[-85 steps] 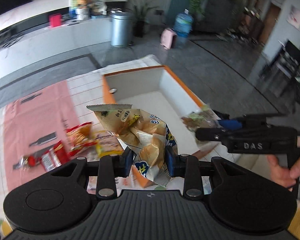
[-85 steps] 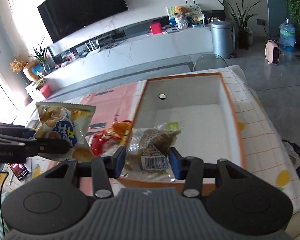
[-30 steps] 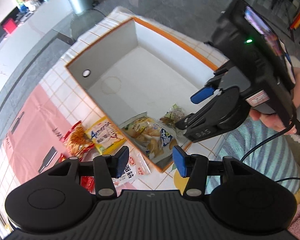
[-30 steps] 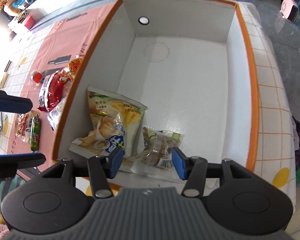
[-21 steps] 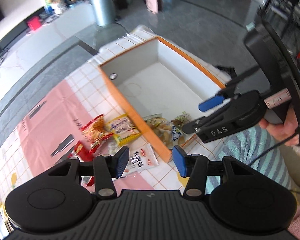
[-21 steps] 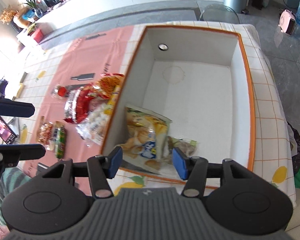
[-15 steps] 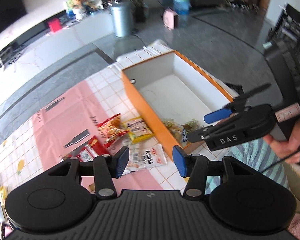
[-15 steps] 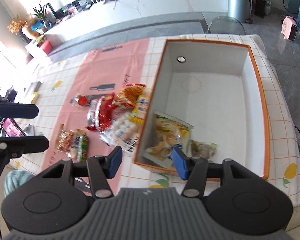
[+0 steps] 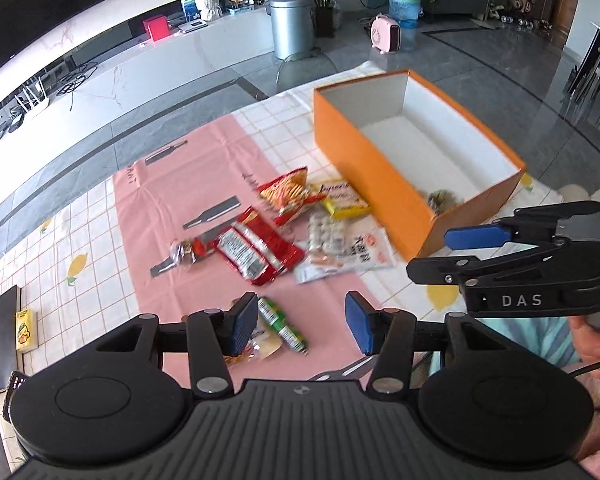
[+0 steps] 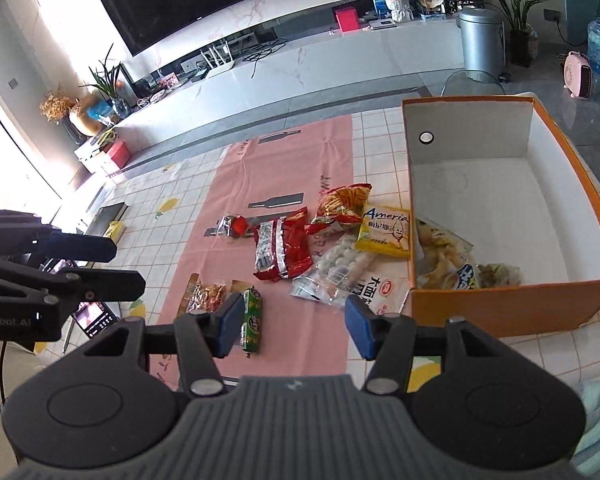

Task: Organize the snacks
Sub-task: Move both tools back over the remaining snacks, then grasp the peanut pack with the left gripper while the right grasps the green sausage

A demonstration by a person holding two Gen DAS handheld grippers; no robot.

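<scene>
An orange box [image 10: 512, 312] with white inside stands at the table's right; it also shows in the left wrist view [image 9: 384, 168]. In its near corner lie a yellow-blue chip bag [image 10: 444, 260] and a small brown snack packet [image 10: 500, 274]. Left of the box lie several loose snacks: a yellow pack [image 10: 386, 232], an orange-red bag [image 10: 340, 204], a red pack [image 10: 280, 250], a clear white pack [image 10: 344, 272], a green stick [image 10: 252, 320]. My left gripper [image 9: 302, 324] is open and empty above the green stick [image 9: 282, 326]. My right gripper [image 10: 292, 326] is open and empty near the front edge.
A pink runner [image 10: 284, 184] covers the checked tablecloth [image 10: 172, 196]. A small clear packet with red [image 10: 230, 226] and an orange-patterned packet [image 10: 204, 294] lie on it. A phone [image 10: 94, 316] and a yellow item [image 9: 25, 326] sit at the table's left. A bin [image 10: 480, 40] stands beyond.
Both grippers let go of their snacks in the box, the chip bag and the brown packet. Both then drew back and up, open and empty, toward the table's front.
</scene>
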